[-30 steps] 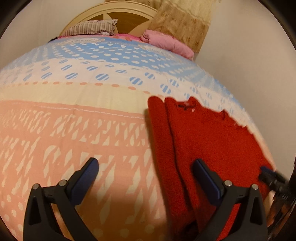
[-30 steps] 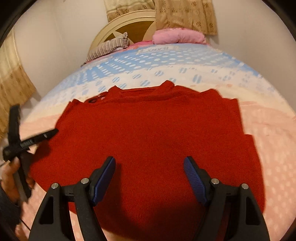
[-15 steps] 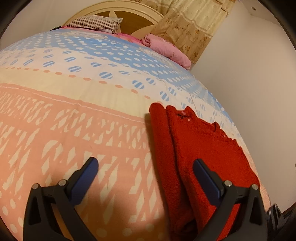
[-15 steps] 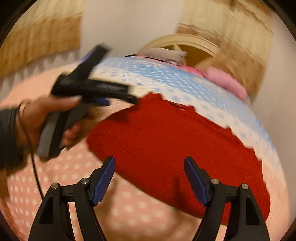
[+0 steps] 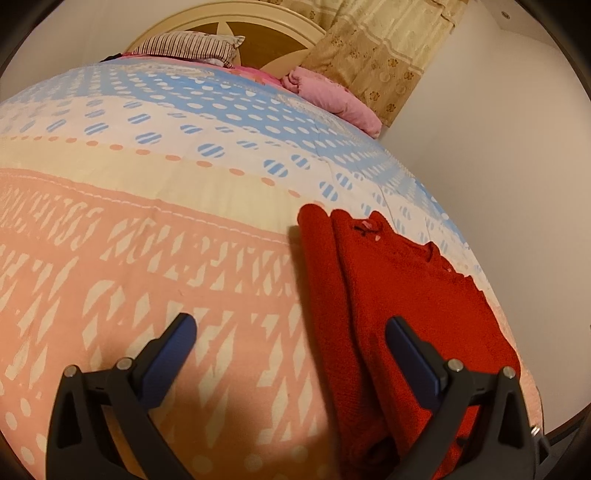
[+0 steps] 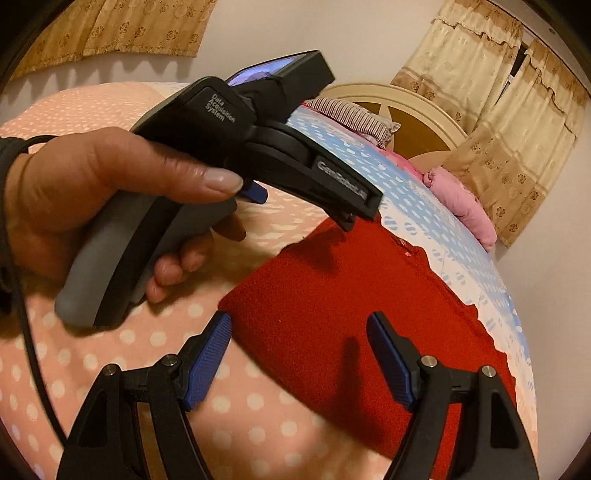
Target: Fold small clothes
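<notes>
A red knit sweater lies flat on the bed, its left edge folded in as a long strip. In the left wrist view my left gripper is open and empty above the bedspread, its right finger over the sweater's left part. In the right wrist view my right gripper is open and empty above the sweater's near corner. The left gripper's body, held in a hand, shows there above the bed to the left of the sweater; its fingertips are hidden.
The bedspread is pink, cream and blue with dots. A striped pillow and a pink blanket lie by the round headboard. A wall runs close along the bed's right side. Curtains hang behind.
My right gripper swung left, from square over the sweater to its near corner, bringing the hand-held left gripper close in view. My left gripper's view shifted slightly. Both stayed open.
</notes>
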Demonstrator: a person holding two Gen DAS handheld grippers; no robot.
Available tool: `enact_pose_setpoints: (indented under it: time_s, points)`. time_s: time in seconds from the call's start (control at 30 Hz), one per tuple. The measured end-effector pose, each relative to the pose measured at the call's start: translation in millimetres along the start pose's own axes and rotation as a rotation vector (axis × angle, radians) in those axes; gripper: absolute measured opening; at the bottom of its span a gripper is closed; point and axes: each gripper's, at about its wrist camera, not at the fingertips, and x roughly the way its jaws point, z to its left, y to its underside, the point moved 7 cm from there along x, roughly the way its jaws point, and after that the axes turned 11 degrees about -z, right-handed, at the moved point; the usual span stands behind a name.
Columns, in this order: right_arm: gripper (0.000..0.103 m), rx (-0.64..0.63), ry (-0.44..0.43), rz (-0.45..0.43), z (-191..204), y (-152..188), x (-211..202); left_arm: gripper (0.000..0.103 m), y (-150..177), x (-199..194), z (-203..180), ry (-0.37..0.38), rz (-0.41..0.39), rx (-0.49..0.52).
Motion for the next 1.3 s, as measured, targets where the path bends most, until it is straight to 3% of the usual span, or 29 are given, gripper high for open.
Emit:
enact_pose_setpoints:
  time_s: [0.07,0.17,0.27,0.3,0.37,0.43,0.57,0.6,0.63,0.73,0.8,0.97,1.1,1.3]
  points:
    - [0.040,-0.002,-0.024,0.015,4.8,2.8,1.4,0.103,-1.0,-0.1,-10.2,0.033,0.011,0.036]
    - [0.039,0.014,-0.025,0.005,2.7,2.6,2.3,0.103,-3.0,5.2,-29.5,0.082,0.039,0.119]
    - [0.036,0.047,-0.038,0.002,-0.3,4.6,2.8,0.099,-5.4,21.5,-34.1,0.104,0.079,0.107]
    - [0.035,0.053,-0.042,0.003,-1.1,4.8,3.3,0.090,-6.9,28.0,-32.5,0.106,0.093,0.079]
    - [0.031,0.061,-0.046,0.006,-0.9,4.6,5.1,0.084,-14.6,34.9,-27.2,0.114,0.078,0.019]
    - [0.027,0.058,-0.049,0.008,0.3,4.9,6.2,0.071,-17.1,38.9,-24.4,0.115,0.080,-0.018]
    - [0.026,0.062,-0.056,0.011,1.3,5.9,7.0,0.053,-11.9,45.5,-31.2,0.109,0.095,0.021]
    - [0.026,0.071,-0.060,0.012,0.9,5.6,7.0,0.035,-10.0,46.7,-34.0,0.114,0.108,0.035]
    - [0.026,0.078,-0.064,0.012,0.0,5.4,7.2,0.025,-7.7,49.0,-35.1,0.118,0.132,0.034]
    - [0.022,0.101,-0.081,0.005,-4.8,4.0,5.8,0.017,-11.0,49.9,-32.4,0.117,0.153,-0.017]
    - [0.013,0.119,-0.090,-0.015,-10.2,1.3,1.3,0.015,-14.3,47.8,-32.3,0.131,0.175,-0.069]
    - [0.011,0.190,-0.130,-0.053,-20.5,-2.5,-14.5,0.014,-20.9,40.0,-37.3,0.149,0.197,-0.145]
    - [0.010,0.249,-0.139,-0.066,-32.6,0.3,-18.5,0.014,-25.3,33.8,-52.2,0.148,0.192,-0.084]
    - [0.010,0.377,-0.141,-0.121,-65.9,3.3,-35.9,0.013,-39.6,24.4,-76.8,0.185,0.167,-0.088]
